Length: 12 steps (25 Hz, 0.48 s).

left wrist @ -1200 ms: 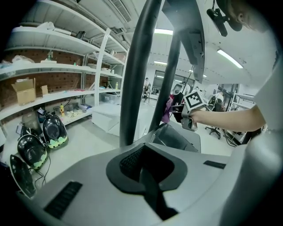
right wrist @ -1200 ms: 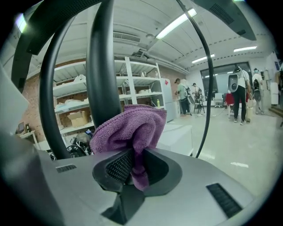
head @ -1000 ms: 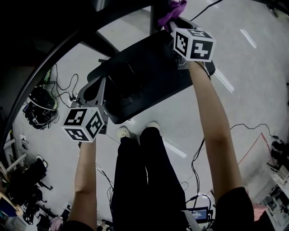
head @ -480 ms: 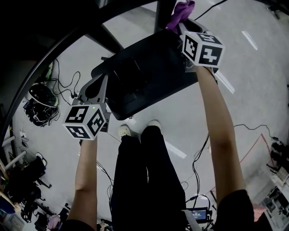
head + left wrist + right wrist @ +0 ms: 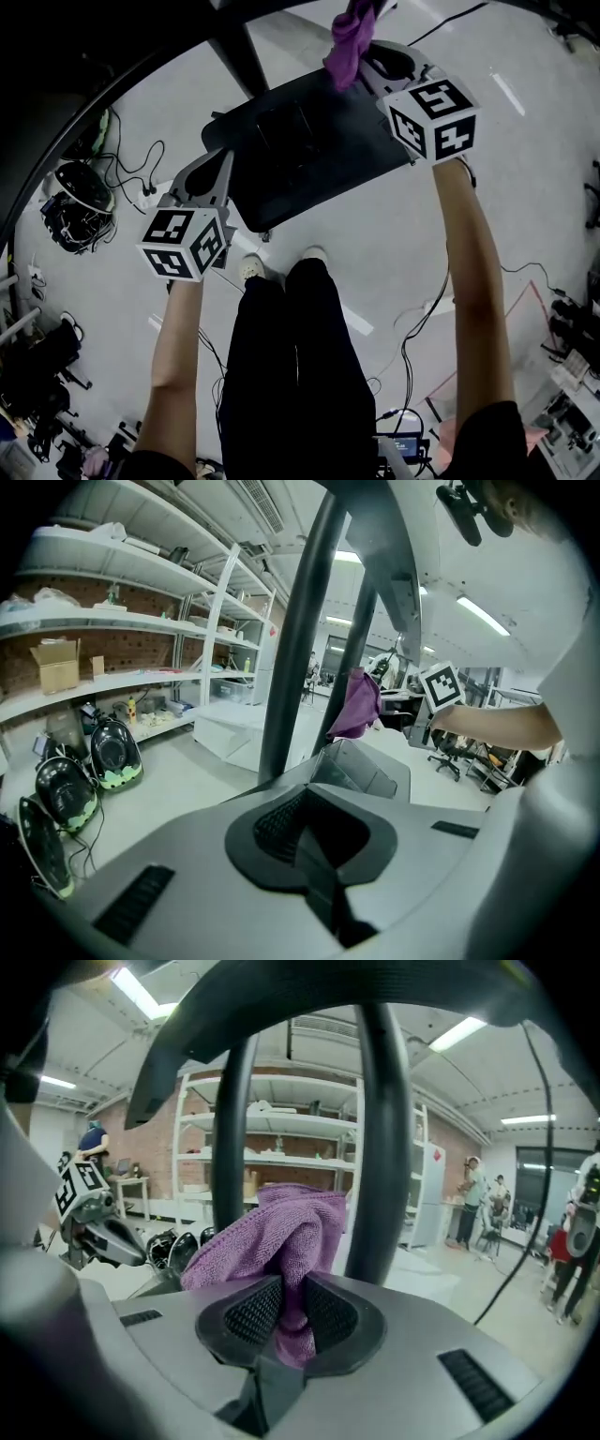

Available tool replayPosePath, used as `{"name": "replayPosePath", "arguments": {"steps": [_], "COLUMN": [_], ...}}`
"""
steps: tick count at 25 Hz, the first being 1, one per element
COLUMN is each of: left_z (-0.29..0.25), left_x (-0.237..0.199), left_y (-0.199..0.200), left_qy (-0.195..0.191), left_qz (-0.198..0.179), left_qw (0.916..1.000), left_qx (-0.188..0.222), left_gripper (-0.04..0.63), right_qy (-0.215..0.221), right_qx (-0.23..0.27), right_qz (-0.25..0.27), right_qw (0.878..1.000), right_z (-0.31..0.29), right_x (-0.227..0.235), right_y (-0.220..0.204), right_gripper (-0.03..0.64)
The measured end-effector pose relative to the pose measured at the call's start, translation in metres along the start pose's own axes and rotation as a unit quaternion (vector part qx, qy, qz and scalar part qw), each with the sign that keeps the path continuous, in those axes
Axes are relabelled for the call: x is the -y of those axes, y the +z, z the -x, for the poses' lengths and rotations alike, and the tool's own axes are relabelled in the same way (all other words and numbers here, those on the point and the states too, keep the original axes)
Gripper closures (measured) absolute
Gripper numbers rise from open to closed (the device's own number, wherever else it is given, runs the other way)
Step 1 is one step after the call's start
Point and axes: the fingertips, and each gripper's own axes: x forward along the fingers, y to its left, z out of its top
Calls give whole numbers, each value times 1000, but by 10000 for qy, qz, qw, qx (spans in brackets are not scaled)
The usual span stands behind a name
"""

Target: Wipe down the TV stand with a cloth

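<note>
Beside the TV stand pole (image 5: 380, 1147), your right claw (image 5: 286, 1312) clamps the purple cloth (image 5: 272, 1232); press it flat and stroke lengthwise. Your left claw (image 5: 305, 832) is clenched, empty.

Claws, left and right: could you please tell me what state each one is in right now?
Left claw: closed, holding nothing.
Right claw: closed on the purple cloth.
</note>
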Motion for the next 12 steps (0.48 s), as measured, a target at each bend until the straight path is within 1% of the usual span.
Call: {"name": "replayPosePath", "arguments": {"steps": [4, 7, 9, 12], "left_z": [15, 25, 31, 42], "left_x": [-8, -15, -21, -29], "left_y": [-2, -4, -4, -6], "left_qy": [17, 64, 91, 110], "left_qz": [76, 123, 142, 202], "left_qw": [9999, 9999, 9998, 9996], "left_qx": [68, 98, 121, 147], "left_gripper": [588, 588, 588, 588], "right_qy": [520, 857, 1123, 1555], "right_qx": [236, 369, 331, 47], "right_qz": [627, 1125, 1534, 2183], "right_qw": [9964, 9893, 9812, 9634], "right_z": [-10, -17, -23, -36], "right_x": [-50, -85, -110, -148], "right_y": [29, 53, 67, 72], "right_gripper": [535, 536, 535, 535]}}
